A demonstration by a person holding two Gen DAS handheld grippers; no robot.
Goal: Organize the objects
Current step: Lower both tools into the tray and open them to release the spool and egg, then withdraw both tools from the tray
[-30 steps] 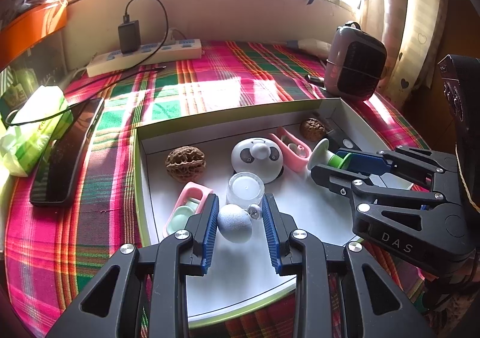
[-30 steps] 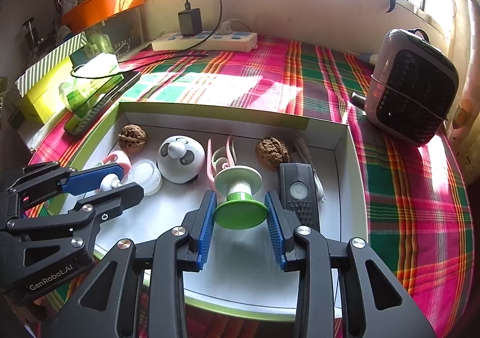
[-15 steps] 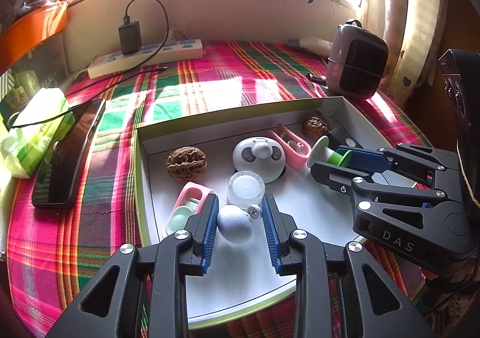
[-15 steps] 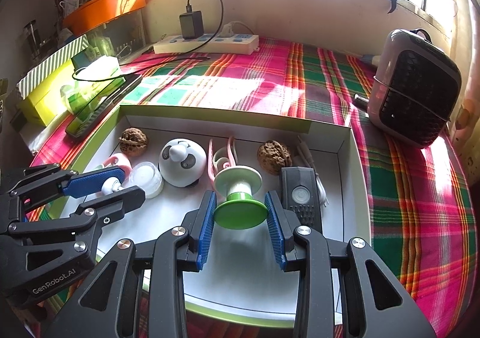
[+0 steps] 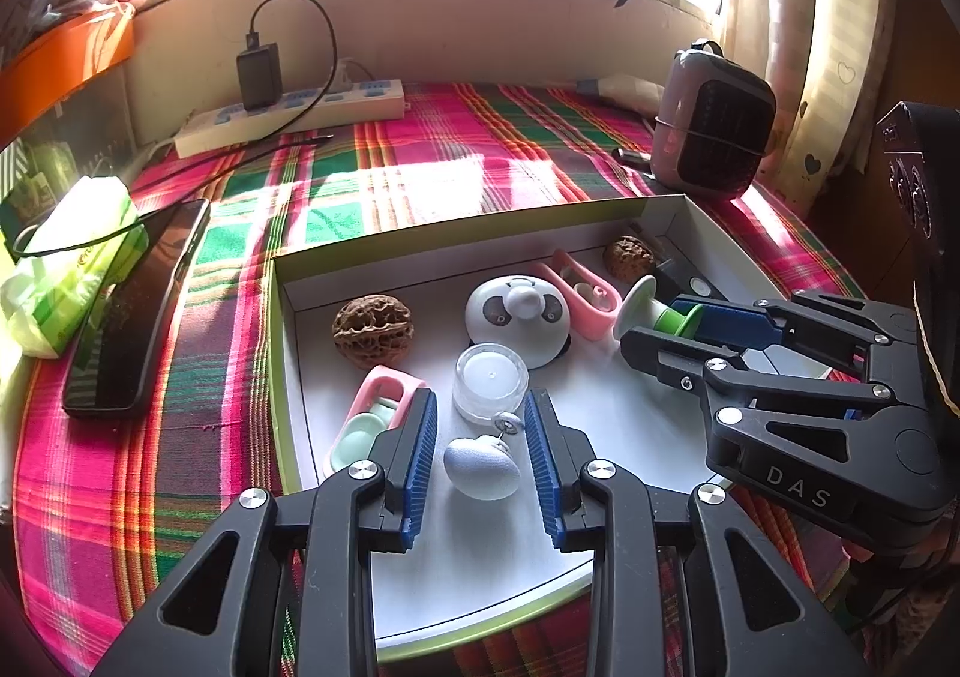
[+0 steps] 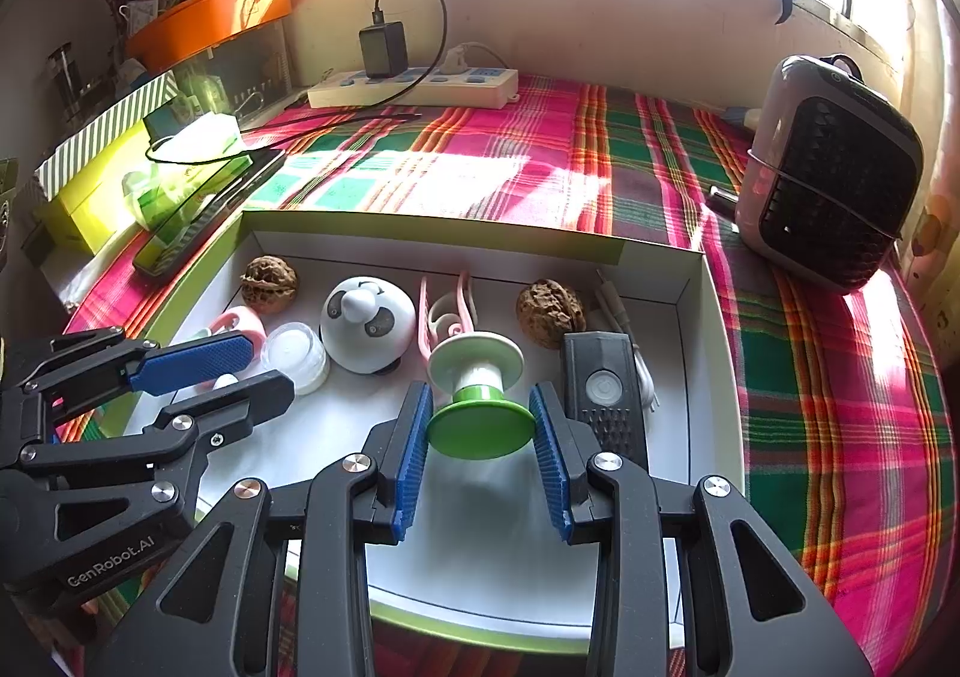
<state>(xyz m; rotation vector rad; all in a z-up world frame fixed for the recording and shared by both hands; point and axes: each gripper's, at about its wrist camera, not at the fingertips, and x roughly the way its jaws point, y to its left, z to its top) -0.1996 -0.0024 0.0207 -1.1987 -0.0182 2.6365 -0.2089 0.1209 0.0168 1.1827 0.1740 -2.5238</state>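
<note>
Through your left wrist camera, your left gripper point(image 5: 480, 461) has its jaws spread over the floor of the white box point(image 5: 648, 425), with the small pale-blue ball point(image 5: 482, 467) lying between them and a gap showing on either side, so nothing is clamped. Just ahead of the jaw tips stands the clear round jar point(image 5: 491, 382); ahead and to the left lies the pink-and-mint case point(image 5: 372, 419), and farther on the walnut point(image 5: 373, 326) and the panda-faced dome point(image 5: 517, 312). Off to the right, your right gripper point(image 5: 666, 329) reaches into the box.

Through your right wrist camera, your right gripper point(image 6: 481, 425) has its blue pads pressed against both edges of the green-and-white spool point(image 6: 478, 395), gripping its green flange. Right of the jaws lies the black remote point(image 6: 605, 395); beyond it sits a second walnut point(image 6: 549, 312). Your left gripper point(image 6: 210, 377) shows at left, jaws apart.
</note>
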